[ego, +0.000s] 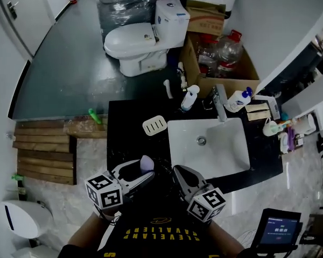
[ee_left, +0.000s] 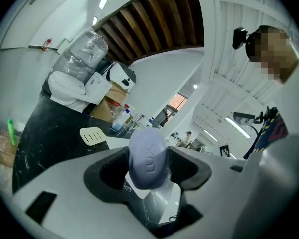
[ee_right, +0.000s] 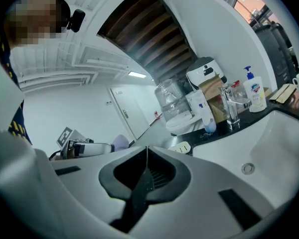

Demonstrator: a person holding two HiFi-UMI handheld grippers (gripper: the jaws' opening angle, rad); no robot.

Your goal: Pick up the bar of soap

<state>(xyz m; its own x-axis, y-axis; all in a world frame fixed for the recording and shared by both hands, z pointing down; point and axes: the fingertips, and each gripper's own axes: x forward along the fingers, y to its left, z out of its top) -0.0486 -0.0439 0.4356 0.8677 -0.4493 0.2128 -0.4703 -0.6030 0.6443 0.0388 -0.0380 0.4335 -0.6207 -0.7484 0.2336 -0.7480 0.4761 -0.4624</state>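
Note:
A lilac bar of soap (ee_left: 148,157) stamped with letters is clamped between the jaws of my left gripper (ee_left: 149,169), held up above the black counter. In the head view the soap (ego: 146,163) pokes out of the left gripper (ego: 141,171) near the counter's front edge. The white slotted soap dish (ego: 154,125) lies further back on the counter (ego: 121,144), apart from the soap. My right gripper (ego: 178,174) hovers beside the left one, jaws pressed together with nothing between them (ee_right: 145,156). From the right gripper view the soap (ee_right: 120,142) shows at the left gripper's tip.
A white sink basin (ego: 207,145) fills the counter's right part, with a tap (ego: 219,102) and pump bottles (ego: 189,97) behind it. A toilet (ego: 137,42) and a cardboard box of bottles (ego: 218,58) stand beyond. A tablet (ego: 277,229) sits at lower right.

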